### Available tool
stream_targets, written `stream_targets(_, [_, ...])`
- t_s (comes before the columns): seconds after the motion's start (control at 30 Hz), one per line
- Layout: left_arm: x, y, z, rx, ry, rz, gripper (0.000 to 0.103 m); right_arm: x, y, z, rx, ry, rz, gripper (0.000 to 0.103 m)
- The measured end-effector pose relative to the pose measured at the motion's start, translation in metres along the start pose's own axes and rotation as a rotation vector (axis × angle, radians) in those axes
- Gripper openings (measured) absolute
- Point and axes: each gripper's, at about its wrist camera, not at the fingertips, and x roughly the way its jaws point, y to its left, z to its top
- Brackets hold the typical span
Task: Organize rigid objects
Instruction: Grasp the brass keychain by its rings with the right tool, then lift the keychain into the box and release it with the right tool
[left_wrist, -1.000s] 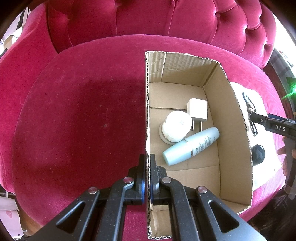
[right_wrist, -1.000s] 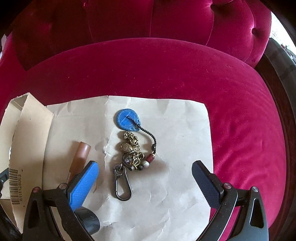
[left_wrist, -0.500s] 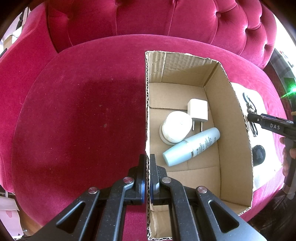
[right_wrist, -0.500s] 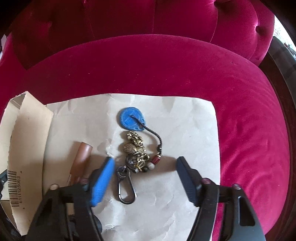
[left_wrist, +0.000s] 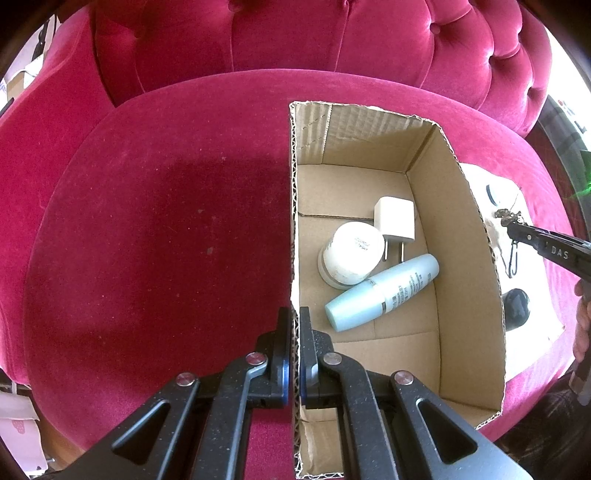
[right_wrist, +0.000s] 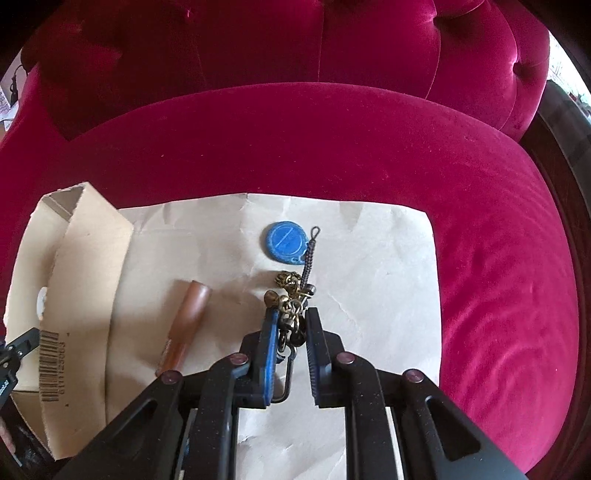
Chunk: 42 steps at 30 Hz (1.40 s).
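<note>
Left wrist cam: cardboard box (left_wrist: 476, 266) already has white jar (left_wrist: 351, 254), charger plug (left_wrist: 395, 218), pale-blue bottle (left_wrist: 384, 291). Left gripper (left_wrist: 294, 325) pinches box wall. Right gripper (right_wrist: 291, 325) clamps keychain (right_wrist: 291, 299) on paper (right_wrist: 369, 314); brown tube (right_wrist: 188, 317), black obj left. Barcode on box; "DAS" on gripper.

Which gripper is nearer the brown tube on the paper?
Right. The right gripper is closed on the keychain just beside the brown tube; the left gripper clamps the cardboard box wall farther off.
</note>
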Motion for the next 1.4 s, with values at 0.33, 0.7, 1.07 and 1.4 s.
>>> stream_targets(0.33, [0.000, -0.002, -0.002, 0.000, -0.004, -0.001, 0.003, -0.021, 0.007, -0.007, -0.031, -0.002, -0.004, 0.014])
stream_targets(0.7, [-0.001, 0.001, -0.001, -0.002, -0.002, -0.005, 0.003, -0.023, 0.008, 0.006, -0.018, -0.005, -0.022, 0.014])
stream_targets(1.07, [-0.001, 0.002, -0.001, -0.005, -0.003, -0.008, 0.003, -0.043, 0.015, 0.007, -0.018, -0.021, -0.025, 0.014])
stream_targets(1.4, [0.000, 0.000, -0.001, -0.005, -0.002, -0.009, 0.003, -0.069, 0.046, 0.018, -0.076, -0.055, 0.005, 0.014])
